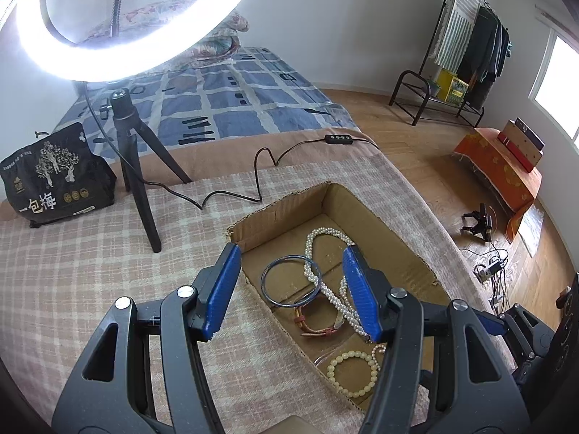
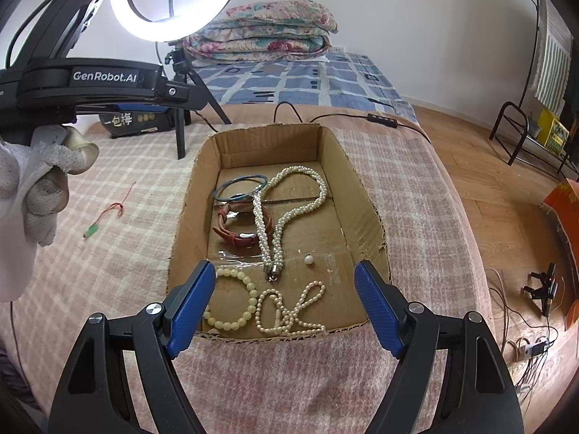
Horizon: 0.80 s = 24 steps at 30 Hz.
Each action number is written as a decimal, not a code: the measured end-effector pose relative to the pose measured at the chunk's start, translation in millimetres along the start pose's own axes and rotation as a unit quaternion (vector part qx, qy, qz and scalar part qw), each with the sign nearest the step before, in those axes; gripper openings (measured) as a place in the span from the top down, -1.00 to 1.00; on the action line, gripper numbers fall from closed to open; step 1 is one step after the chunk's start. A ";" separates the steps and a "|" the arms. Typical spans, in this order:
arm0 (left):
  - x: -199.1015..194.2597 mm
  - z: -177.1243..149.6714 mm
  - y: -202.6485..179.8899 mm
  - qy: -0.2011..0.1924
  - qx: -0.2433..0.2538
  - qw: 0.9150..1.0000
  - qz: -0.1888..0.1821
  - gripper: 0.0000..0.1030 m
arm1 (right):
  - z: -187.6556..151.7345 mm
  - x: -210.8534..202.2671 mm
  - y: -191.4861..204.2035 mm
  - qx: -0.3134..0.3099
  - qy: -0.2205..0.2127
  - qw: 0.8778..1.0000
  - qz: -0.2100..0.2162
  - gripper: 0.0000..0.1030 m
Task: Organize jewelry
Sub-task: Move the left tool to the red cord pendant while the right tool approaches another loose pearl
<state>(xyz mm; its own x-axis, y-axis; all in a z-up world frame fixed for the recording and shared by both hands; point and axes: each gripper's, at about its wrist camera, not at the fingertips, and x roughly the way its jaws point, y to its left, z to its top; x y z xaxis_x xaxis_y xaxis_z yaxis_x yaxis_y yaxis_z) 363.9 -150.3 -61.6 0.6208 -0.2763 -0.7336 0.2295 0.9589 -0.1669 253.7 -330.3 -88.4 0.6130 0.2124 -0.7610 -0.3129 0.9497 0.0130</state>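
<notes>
At the upper left a ring light [image 2: 177, 0] glows. In the centre of the frame a cardboard box [image 2: 365, 195] holds a pearl necklace [image 2: 289, 199], a blue bangle [image 2: 240, 188] and bead bracelets. Both the left gripper [image 1: 291, 289] and the right gripper [image 2: 286, 303] stand apart, empty, over the box.
</notes>
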 end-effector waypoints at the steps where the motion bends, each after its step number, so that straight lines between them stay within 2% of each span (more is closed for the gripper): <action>1: -4.3 -0.6 0.8 -0.002 0.002 1.000 0.001 -0.17 | 0.1 -3.0 1.2 0.001 -0.002 1.000 -0.001 -0.53; 12: -63.7 -14.4 26.8 -0.031 0.023 0.999 0.018 -0.17 | -5.8 -34.6 26.4 0.000 -0.005 1.000 -0.009 -0.54; 24: -110.5 -47.8 93.9 -0.030 0.013 0.999 0.039 -0.17 | -28.4 -56.0 76.7 -0.014 0.002 1.000 0.013 -0.54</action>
<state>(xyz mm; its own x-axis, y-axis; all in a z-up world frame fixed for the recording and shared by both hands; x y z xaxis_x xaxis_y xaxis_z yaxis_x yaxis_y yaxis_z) 281.0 -26.7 -27.7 0.6809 -0.2043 -0.7033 0.1966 0.9760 -0.0932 174.8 -275.9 -63.2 0.6019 0.2371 -0.7626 -0.3496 0.9368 0.0154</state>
